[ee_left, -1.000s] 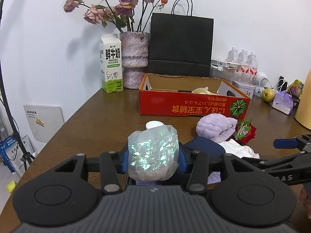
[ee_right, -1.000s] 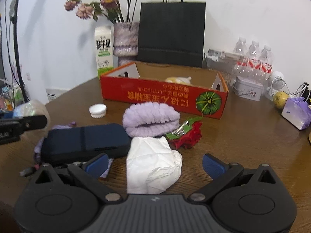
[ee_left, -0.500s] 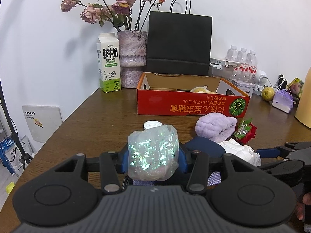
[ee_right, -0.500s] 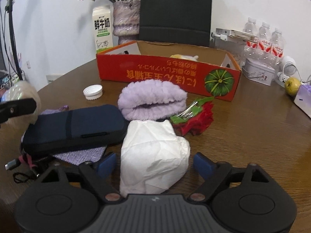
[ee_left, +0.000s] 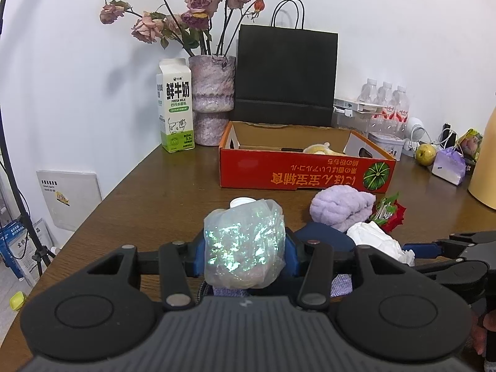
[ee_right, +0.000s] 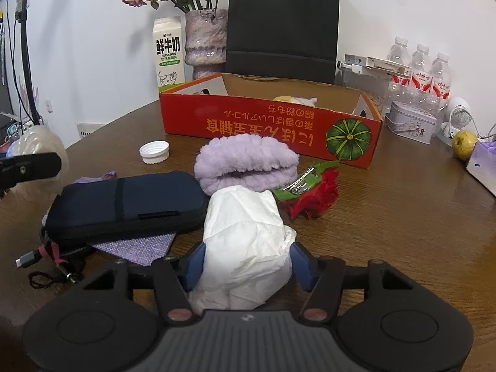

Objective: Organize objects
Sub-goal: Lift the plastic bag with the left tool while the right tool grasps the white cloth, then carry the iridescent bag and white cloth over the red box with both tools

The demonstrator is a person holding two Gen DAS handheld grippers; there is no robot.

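The red box point(ee_right: 269, 124) sits open far ahead of both sets of fingers, likely where things go. Its writing is upside down. The milk carton point(ee_left: 175, 108) behind says "FRESH MILK". The right gripper point(ee_right: 246, 262) pinches the white paper wad point(ee_right: 245, 245). The left gripper point(ee_left: 245, 255) pinches the shiny bag point(ee_left: 245, 245), held up.

Right tool point(ee_right: 246, 263) now closed around white tissue wad point(ee_right: 245, 248).

Lighting: even, bright indoor light. Soft shadow of dried flowers point(ee_left: 186, 15) on white wall point(ee_left: 77, 62). Iridescent glints on crinkled bag point(ee_left: 245, 245). Strong fisheye bending, dark corner vignettes. Focus sharp throughout.
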